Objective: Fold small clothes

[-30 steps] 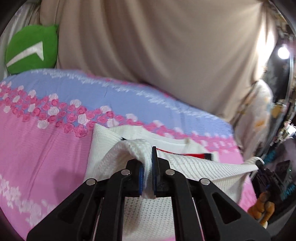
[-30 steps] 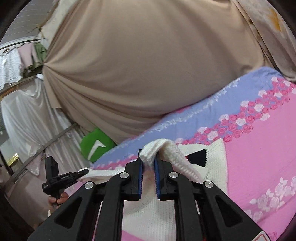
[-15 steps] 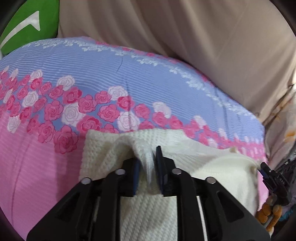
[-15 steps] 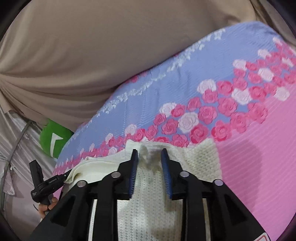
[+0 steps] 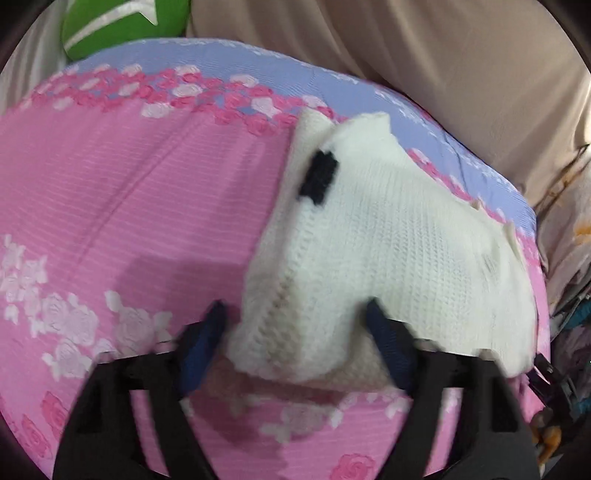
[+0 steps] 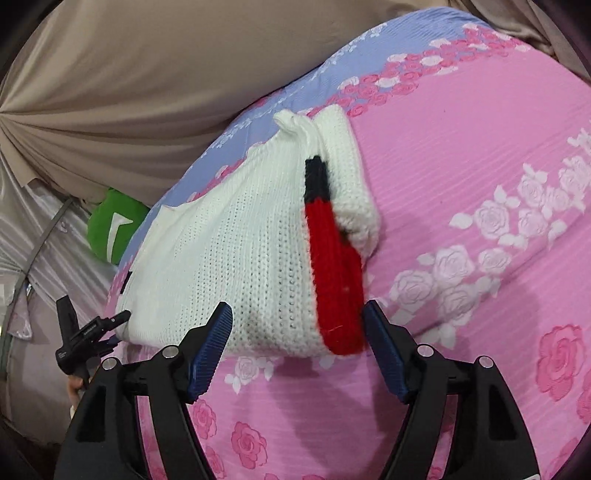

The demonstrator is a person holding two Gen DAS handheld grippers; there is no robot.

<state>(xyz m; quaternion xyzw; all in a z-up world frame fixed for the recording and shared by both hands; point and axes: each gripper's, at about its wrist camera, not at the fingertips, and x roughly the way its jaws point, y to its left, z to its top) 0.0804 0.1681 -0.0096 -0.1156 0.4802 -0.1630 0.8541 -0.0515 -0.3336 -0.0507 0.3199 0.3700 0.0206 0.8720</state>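
A small white knit sweater (image 5: pixel 376 236) lies folded on the pink floral bedspread (image 5: pixel 129 206). A black patch shows on it in the left wrist view. In the right wrist view the sweater (image 6: pixel 240 258) shows a red and black stripe along its right fold. My left gripper (image 5: pixel 295 332) is open, its jaws spread on either side of the sweater's near edge. My right gripper (image 6: pixel 297 328) is open too, jaws wide at the sweater's near edge, holding nothing. The left gripper (image 6: pixel 92 328) shows at the left edge of the right wrist view.
A green cushion (image 5: pixel 122 26) lies at the far end of the bed. A beige curtain (image 5: pixel 424 55) hangs behind the bed. Grey drapes (image 6: pixel 33 236) and clutter (image 5: pixel 569 314) flank the bed's sides.
Both grippers let go of the sweater's corners and opened wide. They pulled back toward the near edge, leaving the sweater folded over on the bed.
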